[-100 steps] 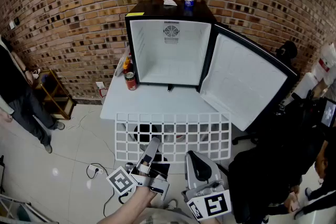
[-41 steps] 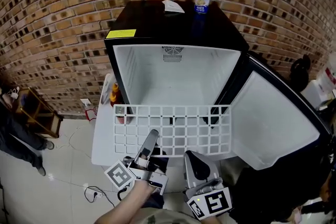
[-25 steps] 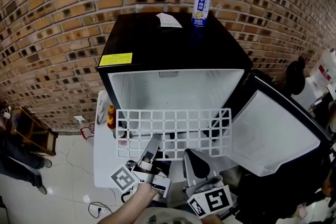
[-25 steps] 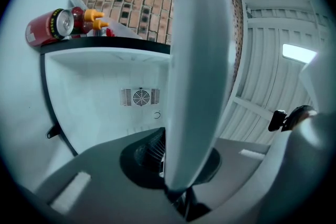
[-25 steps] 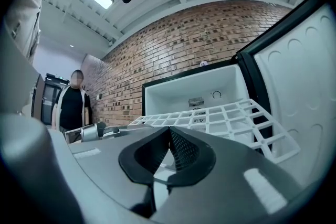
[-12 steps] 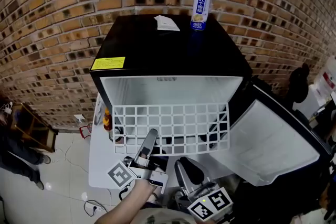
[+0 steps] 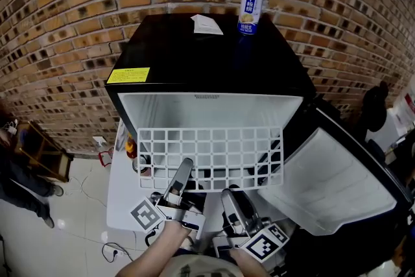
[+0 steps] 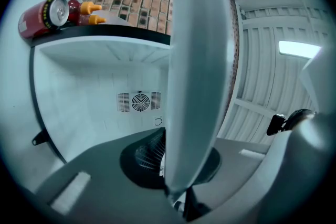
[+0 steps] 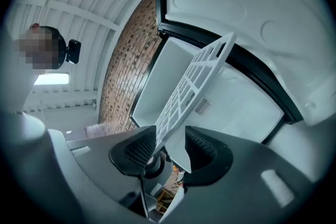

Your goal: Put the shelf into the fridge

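Note:
The white wire shelf [image 7: 211, 151] lies flat across the mouth of the open black fridge [image 7: 207, 58], its far edge inside the white cavity. My left gripper [image 7: 183, 170] is shut on the shelf's near edge. In the left gripper view the shelf [image 8: 198, 71] shows edge-on, clamped between the jaws of the left gripper [image 8: 176, 173]. My right gripper [image 7: 229, 194] is at the same edge, a little to the right. Its jaws are opening: in the right gripper view the shelf [image 9: 193, 84] runs between the spread pads [image 9: 203, 145] of the right gripper [image 9: 169, 145] without being pressed.
The fridge door [image 7: 337, 178] hangs open to the right. On the fridge top stand a drink can [image 7: 251, 8] and a paper slip [image 7: 206, 24]. A red can [image 8: 44, 13] and sauce bottles [image 8: 86, 6] sit on the white table [image 7: 122, 201] left of the fridge. Brick wall behind.
The shelf has moved forward, its far edge into the fridge mouth. The right gripper's jaws have spread apart and let go of the shelf's edge. The left gripper keeps its hold.

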Available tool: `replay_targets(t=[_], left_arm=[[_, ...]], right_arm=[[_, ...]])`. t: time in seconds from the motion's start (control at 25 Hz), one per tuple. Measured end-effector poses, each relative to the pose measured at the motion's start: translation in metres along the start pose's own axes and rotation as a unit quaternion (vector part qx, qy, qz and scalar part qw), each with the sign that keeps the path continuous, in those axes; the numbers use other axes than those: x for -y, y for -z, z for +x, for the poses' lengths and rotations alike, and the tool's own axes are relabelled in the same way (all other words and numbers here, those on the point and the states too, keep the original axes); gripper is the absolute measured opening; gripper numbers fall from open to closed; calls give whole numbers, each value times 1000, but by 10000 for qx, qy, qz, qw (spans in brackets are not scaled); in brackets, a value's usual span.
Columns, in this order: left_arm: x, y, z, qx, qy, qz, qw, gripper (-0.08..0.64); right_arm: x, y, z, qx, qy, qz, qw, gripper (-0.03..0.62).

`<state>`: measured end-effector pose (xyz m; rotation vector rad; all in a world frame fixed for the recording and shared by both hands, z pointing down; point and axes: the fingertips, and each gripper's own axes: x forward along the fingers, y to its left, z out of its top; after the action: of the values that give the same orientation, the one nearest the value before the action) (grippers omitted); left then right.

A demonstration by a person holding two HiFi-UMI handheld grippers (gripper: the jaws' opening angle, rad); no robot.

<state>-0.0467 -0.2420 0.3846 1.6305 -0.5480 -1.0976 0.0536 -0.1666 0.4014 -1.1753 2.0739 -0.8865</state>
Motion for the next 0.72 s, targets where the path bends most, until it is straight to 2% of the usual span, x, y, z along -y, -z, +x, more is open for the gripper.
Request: replay_targets(t=[0.2,0.44,0.72], left_arm=[[-3,-1,-4,-78,-24,1,10000,23],[-11,0,-9,-150,-120,-37,9998,23],[-18,-3,-10,-138,-240,-59,9996,23]], right_arm=[[14,-18,10,388,94,488,9980,158],[26,-34,16,800,244,652,9944,145],[36,-37,22,932,351,931,9907,43]])
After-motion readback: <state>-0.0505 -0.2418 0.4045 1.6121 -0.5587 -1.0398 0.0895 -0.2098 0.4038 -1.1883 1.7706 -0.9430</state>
